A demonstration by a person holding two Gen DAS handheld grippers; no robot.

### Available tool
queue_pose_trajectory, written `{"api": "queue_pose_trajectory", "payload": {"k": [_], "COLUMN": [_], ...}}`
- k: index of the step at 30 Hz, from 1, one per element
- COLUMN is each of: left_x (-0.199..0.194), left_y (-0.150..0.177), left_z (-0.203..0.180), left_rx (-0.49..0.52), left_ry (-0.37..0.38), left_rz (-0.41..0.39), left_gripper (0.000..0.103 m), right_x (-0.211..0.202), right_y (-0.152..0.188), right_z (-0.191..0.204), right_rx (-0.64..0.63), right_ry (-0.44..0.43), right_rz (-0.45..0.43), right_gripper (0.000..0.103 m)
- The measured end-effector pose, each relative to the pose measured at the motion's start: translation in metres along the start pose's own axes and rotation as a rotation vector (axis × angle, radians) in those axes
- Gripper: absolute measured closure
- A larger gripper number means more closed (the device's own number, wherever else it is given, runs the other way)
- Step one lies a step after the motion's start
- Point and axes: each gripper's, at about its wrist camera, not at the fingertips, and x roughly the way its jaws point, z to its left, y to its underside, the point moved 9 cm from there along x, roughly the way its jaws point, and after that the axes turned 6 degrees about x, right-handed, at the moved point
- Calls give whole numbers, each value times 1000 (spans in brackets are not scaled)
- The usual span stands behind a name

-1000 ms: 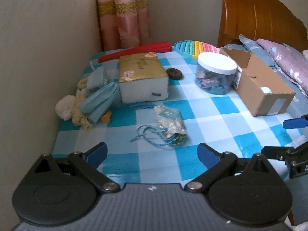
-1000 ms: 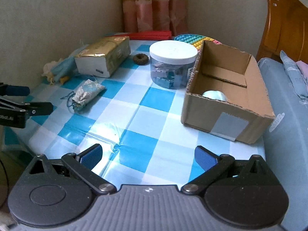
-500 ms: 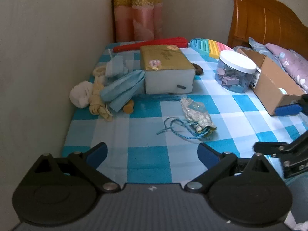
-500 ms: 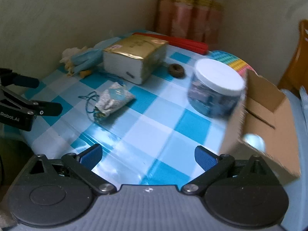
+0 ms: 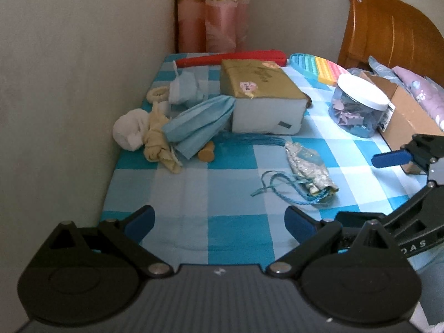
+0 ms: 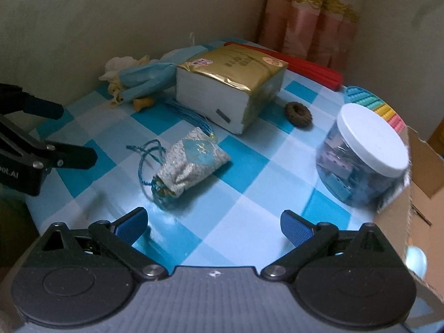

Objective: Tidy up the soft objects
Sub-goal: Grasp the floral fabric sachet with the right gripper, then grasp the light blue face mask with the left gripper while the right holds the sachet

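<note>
A silvery drawstring pouch (image 5: 309, 168) (image 6: 188, 168) with a blue cord lies mid-table on the blue checked cloth (image 5: 230, 172). A heap of soft things sits by the left wall: a white cloth ball (image 5: 129, 130), a beige knotted cloth (image 5: 158, 144), a folded light-blue cloth (image 5: 199, 125) (image 6: 147, 79). A cardboard box (image 5: 408, 116) (image 6: 424, 166) stands at the right. My left gripper (image 5: 219, 222) is open and empty above the near table edge. My right gripper (image 6: 213, 224) is open and empty, just in front of the pouch.
A gold-wrapped tissue pack (image 5: 260, 97) (image 6: 230, 83) lies behind the pouch. A clear jar with a white lid (image 5: 360, 105) (image 6: 366, 152), a brown ring (image 6: 298, 112), a red folded fan (image 5: 230, 58) and a rainbow pop toy (image 5: 319, 68) stand further back. Wall on the left, bed on the right.
Both grippers have swung left. The right gripper has turned from the cardboard box toward the pouch and come closer to it. The left view now centres on the soft heap.
</note>
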Motion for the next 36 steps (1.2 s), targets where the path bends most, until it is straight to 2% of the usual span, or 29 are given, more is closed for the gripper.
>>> {"api": "queue_pose_trajectory", "payload": {"k": [14, 22, 31, 36], "left_x": [8, 8, 10, 13], "left_y": [4, 5, 4, -3], "left_z": [11, 12, 11, 15], "left_rx": [-39, -37, -26, -15], "left_ry": [-22, -10, -17, -58], "left_rz": [27, 34, 33, 10], "left_gripper": [3, 3, 3, 4], "right_x": [27, 40, 36, 27], "right_y": [-31, -41, -41, -32], "right_z": [13, 18, 19, 12], "right_rx": [-12, -16, 8, 42], "right_ry": [-52, -78, -99, -69], "right_rz": [-31, -41, -36, -21], "right_gripper": [0, 3, 33, 38]}}
